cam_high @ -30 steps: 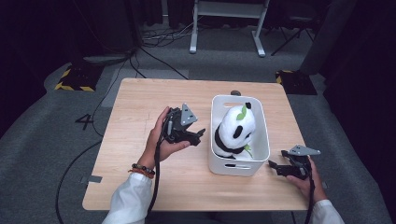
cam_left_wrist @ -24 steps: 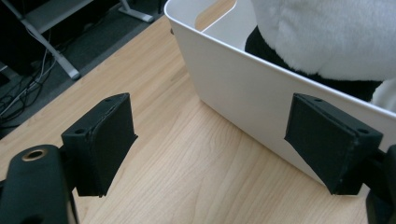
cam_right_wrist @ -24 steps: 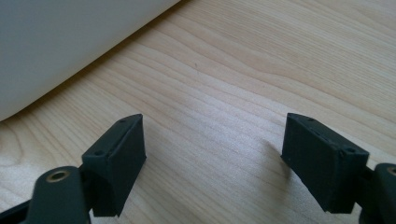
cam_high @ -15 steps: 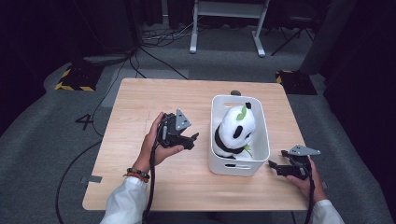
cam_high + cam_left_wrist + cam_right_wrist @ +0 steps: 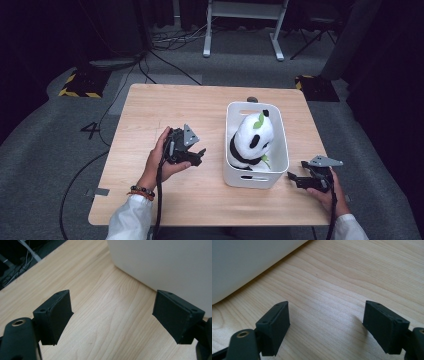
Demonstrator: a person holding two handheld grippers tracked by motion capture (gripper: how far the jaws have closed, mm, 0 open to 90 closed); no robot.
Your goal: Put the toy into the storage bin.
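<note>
The left gripper (image 5: 199, 155) sits low in the person's left hand (image 5: 159, 162), its jaws spread wide with nothing between them. The right gripper (image 5: 292, 178), held in the right hand (image 5: 327, 192), likewise gapes empty, pointing leftward.

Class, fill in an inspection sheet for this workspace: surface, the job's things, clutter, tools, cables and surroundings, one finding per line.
Surface: light wooden table, bare wood around the bin.
Job's things: white bin on the table's right half, plush panda sitting in it.
Clutter: nothing seen.
Tools: left tool open, nothing between its jaws, low over the table beside the bin; right tool open, nothing between its jaws, at the bin's near right corner.
Cables: a black cable trails from the left tool; more lie on the floor beyond the table.
Surroundings: grey carpet, white stand legs, dark room.
</note>
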